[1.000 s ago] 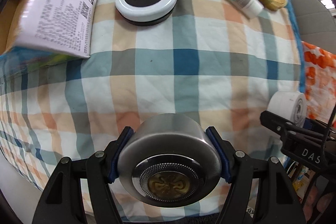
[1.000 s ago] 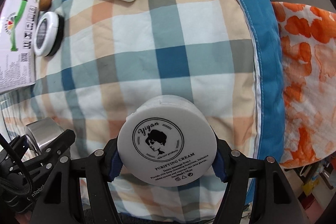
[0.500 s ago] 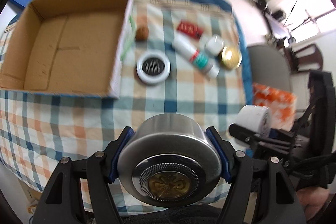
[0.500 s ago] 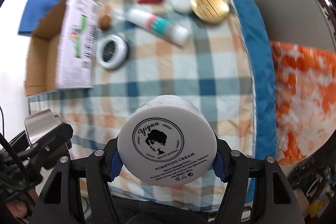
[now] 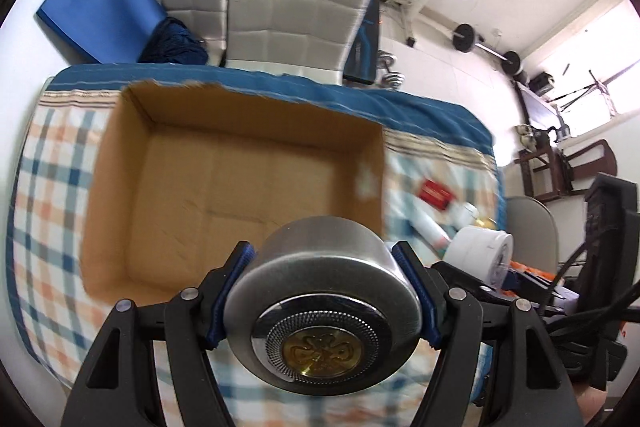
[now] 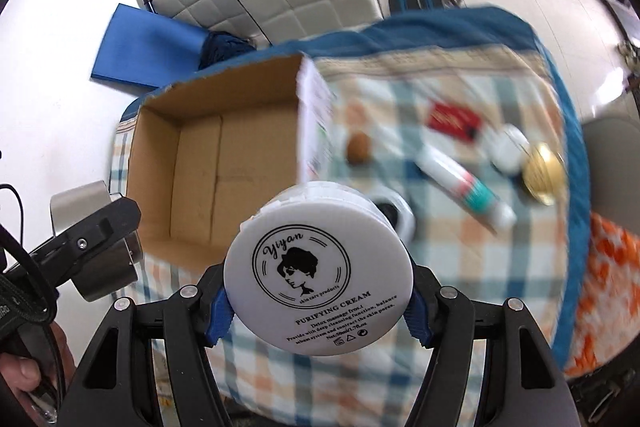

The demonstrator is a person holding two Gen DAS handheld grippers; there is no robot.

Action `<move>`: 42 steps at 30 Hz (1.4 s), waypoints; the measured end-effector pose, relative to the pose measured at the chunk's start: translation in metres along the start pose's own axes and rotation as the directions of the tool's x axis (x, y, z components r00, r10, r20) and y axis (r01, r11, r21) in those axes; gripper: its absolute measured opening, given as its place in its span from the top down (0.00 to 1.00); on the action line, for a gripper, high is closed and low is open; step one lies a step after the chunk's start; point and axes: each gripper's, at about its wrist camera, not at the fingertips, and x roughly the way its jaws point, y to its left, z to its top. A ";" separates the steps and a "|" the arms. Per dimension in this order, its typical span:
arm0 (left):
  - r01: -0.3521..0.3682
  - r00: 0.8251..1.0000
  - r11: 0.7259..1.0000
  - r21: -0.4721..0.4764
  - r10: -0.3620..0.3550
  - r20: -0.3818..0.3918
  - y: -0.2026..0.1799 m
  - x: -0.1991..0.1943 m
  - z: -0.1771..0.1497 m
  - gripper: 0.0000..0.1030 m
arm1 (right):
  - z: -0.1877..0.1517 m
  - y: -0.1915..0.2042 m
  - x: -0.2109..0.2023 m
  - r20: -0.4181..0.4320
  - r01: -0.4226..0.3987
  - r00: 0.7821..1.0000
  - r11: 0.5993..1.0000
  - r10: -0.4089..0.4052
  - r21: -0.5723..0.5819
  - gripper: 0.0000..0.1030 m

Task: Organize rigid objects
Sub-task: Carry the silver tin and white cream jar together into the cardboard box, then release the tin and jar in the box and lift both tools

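A: Item held by the left gripper [image 5: 323,301]?
B: A round silver tin [image 5: 320,311], clamped between the blue pads, held above the near edge of the cardboard box [image 5: 168,195].
A: Right gripper [image 6: 318,301]?
B: Closed on a white jar of purifying cream [image 6: 318,275], held over the checked cloth [image 6: 480,267] beside the box.
A: Items logged on the cloth?
B: Toward its right edge: a red packet [image 6: 454,119], a white tube [image 6: 466,185], a gold lid [image 6: 542,173]. A walnut [image 6: 359,149] is logged beside the box wall.
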 end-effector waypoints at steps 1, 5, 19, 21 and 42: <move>-0.001 1.000 1.000 0.000 0.001 -0.014 0.013 0.008 0.012 0.33 | 0.011 0.011 0.007 -0.001 -0.002 1.000 1.000 0.002 0.004 0.32; -0.009 0.998 1.000 0.001 0.009 -0.068 0.059 0.037 0.052 0.33 | 0.053 0.057 0.049 -0.016 0.021 1.000 1.000 -0.021 0.000 0.32; 0.080 0.949 0.996 -0.051 -0.091 -0.302 0.120 0.152 0.092 0.33 | 0.111 0.094 0.186 -0.163 0.116 0.981 0.993 -0.108 0.036 0.31; 0.093 0.940 0.993 -0.069 -0.110 -0.323 0.120 0.163 0.089 0.33 | 0.114 0.093 0.196 -0.180 0.141 0.975 0.989 -0.133 0.034 0.31; 0.022 0.945 0.999 -0.027 -0.030 -0.326 0.115 0.136 0.088 0.25 | 0.127 0.086 0.236 -0.291 0.156 0.948 0.984 -0.126 0.084 0.18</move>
